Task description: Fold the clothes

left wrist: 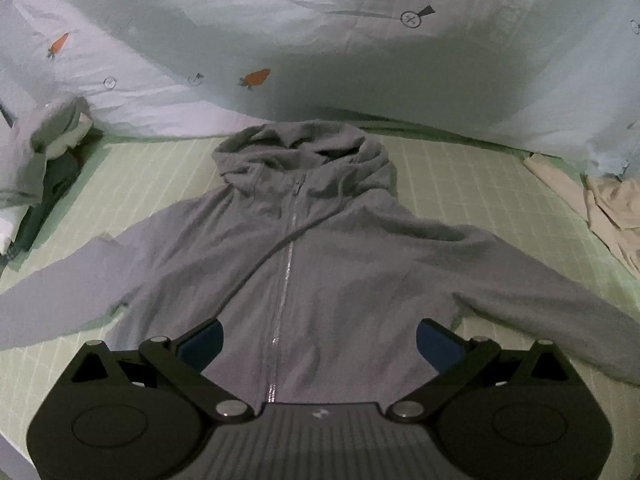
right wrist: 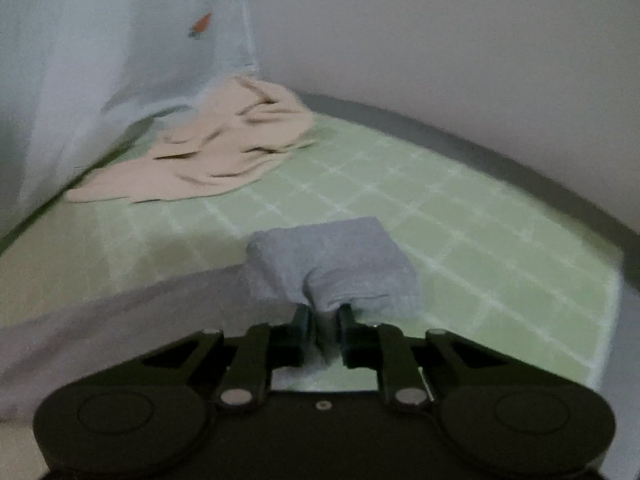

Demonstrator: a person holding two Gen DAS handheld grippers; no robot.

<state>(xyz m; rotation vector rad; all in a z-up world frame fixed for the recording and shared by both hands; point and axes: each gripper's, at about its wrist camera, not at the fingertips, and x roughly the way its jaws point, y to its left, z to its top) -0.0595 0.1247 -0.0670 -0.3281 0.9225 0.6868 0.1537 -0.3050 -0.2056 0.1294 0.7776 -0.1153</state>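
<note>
The grey zip-front hooded jacket (left wrist: 304,264) lies flat, front side up, on the pale green grid-patterned bed sheet (left wrist: 472,184). Its hood points toward the light blue carrot-print quilt (left wrist: 280,40) heaped along the far side of the bed. Both sleeves are spread outward to either side. The silver zipper (left wrist: 285,280) runs down the centre of the jacket and is closed.

The left gripper (left wrist: 318,342) hangs over the lower hem of the jacket. Its jaws stand wide apart, one blue-padded finger on each side of the zipper line, with nothing clamped between them.

The right gripper (right wrist: 325,320) is positioned at the end of the jacket's right sleeve. Its jaws are drawn together and pinch the grey sleeve cuff (right wrist: 332,264); the fabric bunches up between the fingers and spreads out beyond them onto the sheet.

A crumpled beige garment (right wrist: 224,148) lies on the sheet near the corner where the quilt meets the plain wall (right wrist: 440,40), well apart from the cuff. A pile of grey and white clothing (left wrist: 48,160) sits at the opposite side of the bed, near the jacket's other sleeve.
</note>
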